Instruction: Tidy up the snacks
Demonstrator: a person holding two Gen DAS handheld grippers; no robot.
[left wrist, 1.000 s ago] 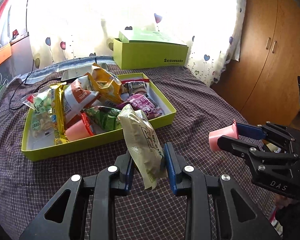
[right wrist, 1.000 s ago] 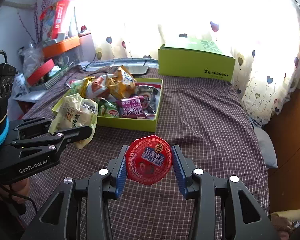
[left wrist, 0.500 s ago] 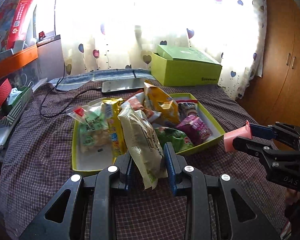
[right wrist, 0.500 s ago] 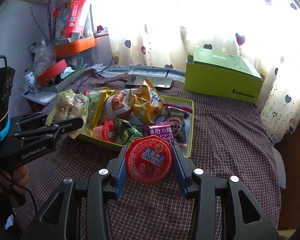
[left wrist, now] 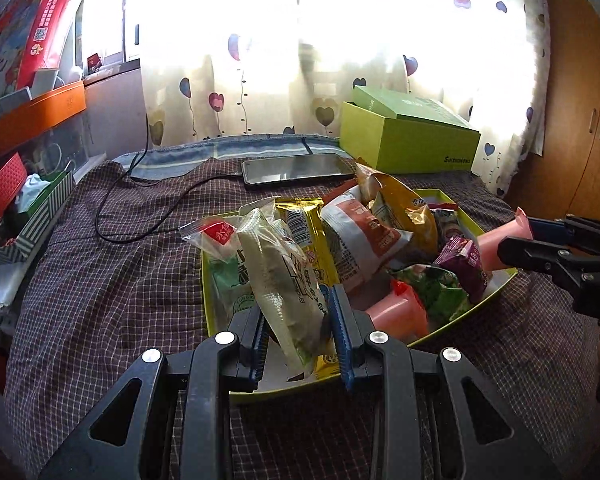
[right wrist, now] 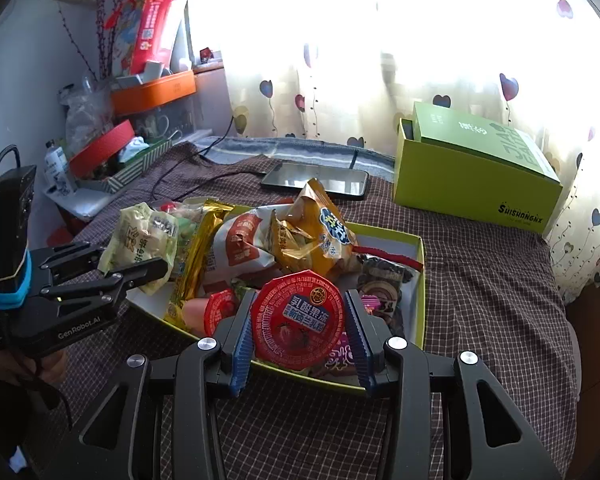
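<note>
Both grippers hover over the near edge of the green tray (left wrist: pixel 496 280) of snacks. The left gripper (left wrist: pixel 298 332) is clamped on a pale green snack packet (left wrist: pixel 284 280); the right gripper (right wrist: pixel 298 330) pinches a red-lidded jelly cup (right wrist: pixel 296 320), its pads pressing the cup's sides. Behind the tray lie a phone (left wrist: pixel 296 169) and a green box (left wrist: pixel 412 140).

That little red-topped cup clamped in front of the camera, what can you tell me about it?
The jelly cup is a small pink plastic tub sealed with a red, scallop-edged foil lid printed with Chinese characters on a blue band and a strawberry picture. It is tipped on its side, lid facing the right camera, squeezed between the blue ribbed fingers of the right gripper. It is held over the near edge of the green tray full of snacks; the left view shows its tapered pink body.
</note>
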